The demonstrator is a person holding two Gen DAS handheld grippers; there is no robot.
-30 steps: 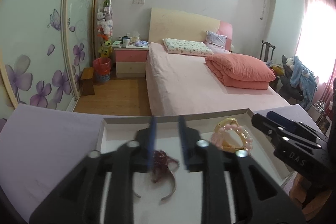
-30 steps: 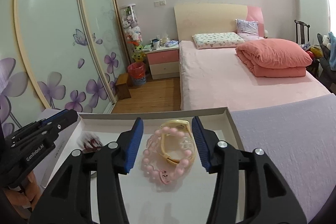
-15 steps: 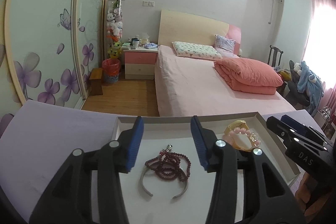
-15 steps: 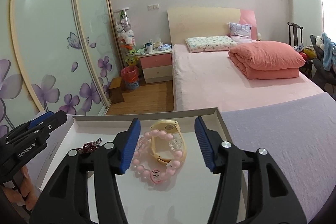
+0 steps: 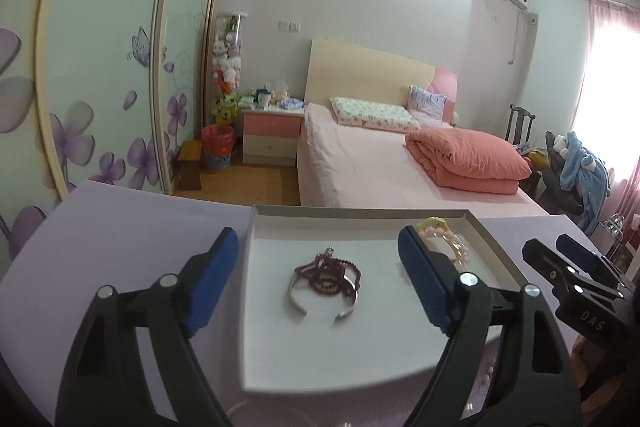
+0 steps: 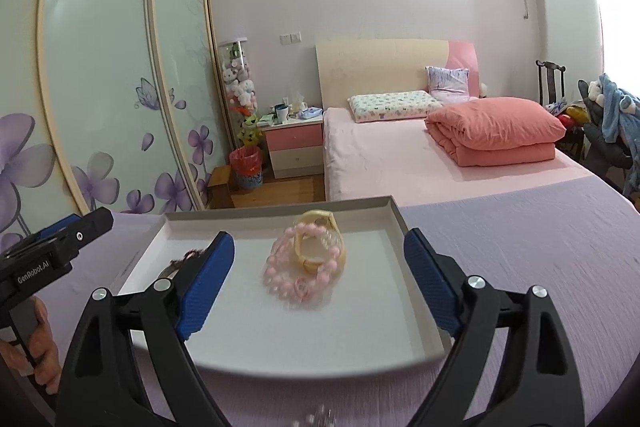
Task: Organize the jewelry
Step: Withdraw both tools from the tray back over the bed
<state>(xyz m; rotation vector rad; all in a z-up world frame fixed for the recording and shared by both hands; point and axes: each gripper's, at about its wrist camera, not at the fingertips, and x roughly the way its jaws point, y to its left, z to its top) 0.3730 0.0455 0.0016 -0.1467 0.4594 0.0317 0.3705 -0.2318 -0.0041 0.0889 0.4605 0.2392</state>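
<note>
A shallow white tray (image 5: 360,213) (image 6: 416,291) lies on a lilac cloth. In its left half rest a dark red bead string and a silver open bangle (image 5: 326,277). In its right half lie a pink bead bracelet and a cream band (image 6: 310,259) (image 5: 444,237). My left gripper (image 5: 316,277) hangs over the red beads, its jaws opening wide, nothing between the pads. My right gripper (image 6: 318,281) hangs over the pink bracelet, jaws also opening, pads apart from it. Each gripper shows at the edge of the other's view.
The lilac cloth (image 6: 520,239) covers the surface around the tray. Beyond its far edge are a pink bed (image 5: 380,163), a bedside cabinet (image 5: 272,137) and flower-painted sliding doors (image 6: 100,99). A hand (image 6: 36,351) holds the left gripper's handle.
Both grippers opened wide and drew back from the tray. The red beads with the bangle and the pink bracelet, earlier between the pads, now lie free in the tray.
</note>
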